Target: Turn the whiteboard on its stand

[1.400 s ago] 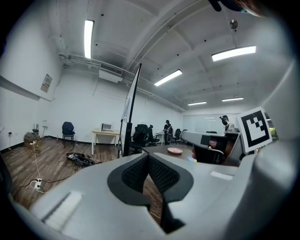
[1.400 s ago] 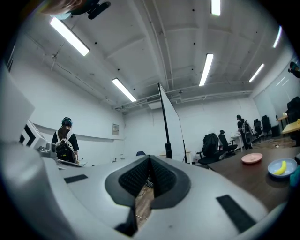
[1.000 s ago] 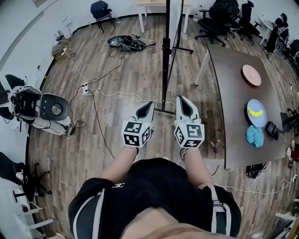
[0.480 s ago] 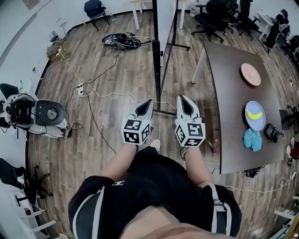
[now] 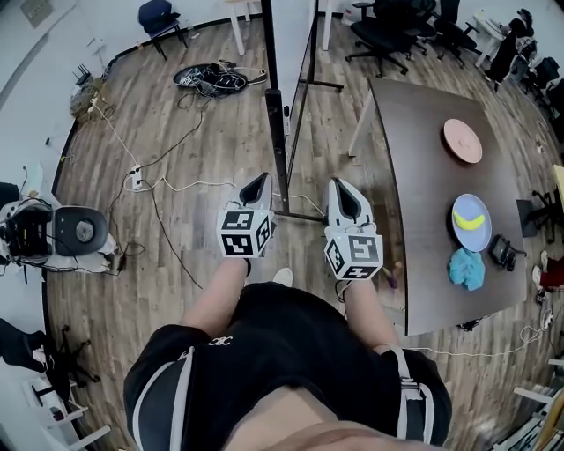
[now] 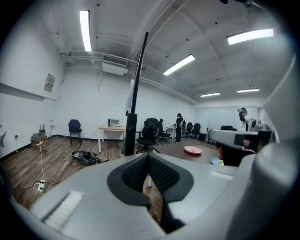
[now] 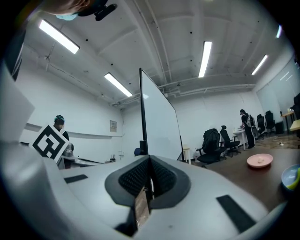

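**Clerk:** Entry one, at the left: left gripper [image 5: 254, 187]. Condition?

**Checker:** Clenched, pads together, nothing between them (its own view shows only the room past the closed tips). It is held low in front of the person, touching nothing.

**Clerk:** Entry two, centre: whiteboard [image 5: 291, 22]. Location?

**Checker:** It is on its stand [image 5: 298, 213] on the wood floor [image 5: 220, 132]. It is ahead of both grippers and off the far-left corner of the dark table [image 5: 414, 150]. The stand's near foot lies between the two gripper tips.

**Clerk:** Change over the last second?

**Checker:** The whole room has slid left in the head view. The post, formerly about midway between the tips, now sits nearer the left one, and the table has drawn closer. A shoe now shows below the grippers. Both grippers are as tightly closed as before, and the board looks just as edge-on. My judgement is that the person is stepping into position and the turn has not begun.

**Clerk:** Orientation?

**Checker:** Long axis upright, with the post rising toward the ceiling. The panel presents its thin near edge to the person and its width runs away from them, so its faces look left and right. The right gripper view catches the right-hand face slanting off.

**Clerk:** Entry three, at the right: right gripper [image 5: 343, 190].

**Checker:** It too is pinched closed and empty. It is level with its partner and near the stand's foot, clear of it.
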Available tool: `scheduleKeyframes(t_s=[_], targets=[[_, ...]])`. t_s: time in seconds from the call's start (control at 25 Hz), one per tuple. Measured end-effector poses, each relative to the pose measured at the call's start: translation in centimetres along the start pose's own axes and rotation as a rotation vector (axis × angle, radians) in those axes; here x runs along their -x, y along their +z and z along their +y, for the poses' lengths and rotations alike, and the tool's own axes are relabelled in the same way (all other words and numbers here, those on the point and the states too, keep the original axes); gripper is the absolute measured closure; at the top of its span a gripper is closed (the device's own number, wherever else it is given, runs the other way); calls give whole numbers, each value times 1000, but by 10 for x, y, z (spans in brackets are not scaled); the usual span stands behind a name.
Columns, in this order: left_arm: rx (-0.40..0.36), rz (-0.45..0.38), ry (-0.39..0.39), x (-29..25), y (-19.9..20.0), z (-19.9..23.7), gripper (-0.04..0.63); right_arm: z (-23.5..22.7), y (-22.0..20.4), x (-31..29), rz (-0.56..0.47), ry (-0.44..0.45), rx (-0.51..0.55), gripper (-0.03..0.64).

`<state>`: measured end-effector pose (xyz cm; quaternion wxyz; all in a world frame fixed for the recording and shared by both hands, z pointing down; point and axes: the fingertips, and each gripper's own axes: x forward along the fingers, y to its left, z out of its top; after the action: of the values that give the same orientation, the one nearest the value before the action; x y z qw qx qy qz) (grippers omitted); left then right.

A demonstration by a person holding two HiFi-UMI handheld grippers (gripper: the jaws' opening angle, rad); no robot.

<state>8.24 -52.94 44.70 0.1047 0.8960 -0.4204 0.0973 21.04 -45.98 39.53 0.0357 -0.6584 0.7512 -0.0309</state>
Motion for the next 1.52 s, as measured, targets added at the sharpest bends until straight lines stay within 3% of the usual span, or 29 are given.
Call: scheduleKeyframes(t_s=[0.4, 0.68, 0.92, 1.24, 1.52], targets=[[-27, 4, -10, -42, 4, 23, 588, -26, -8, -15, 21, -63, -27, 611], [-6, -36, -21, -73, 17, 40, 482, -47, -12, -6, 46, -131, -15, 611], [-47, 2, -29, -113, 15, 43, 408, -84, -12, 13, 44, -242, -29, 611], [-70, 36, -24, -152, 13, 52, 396, -108, -18, 32, 64, -348, -39, 611], [-135, 76, 42, -176, 4, 64, 396, -112, -23, 39, 64, -390, -44, 611]])
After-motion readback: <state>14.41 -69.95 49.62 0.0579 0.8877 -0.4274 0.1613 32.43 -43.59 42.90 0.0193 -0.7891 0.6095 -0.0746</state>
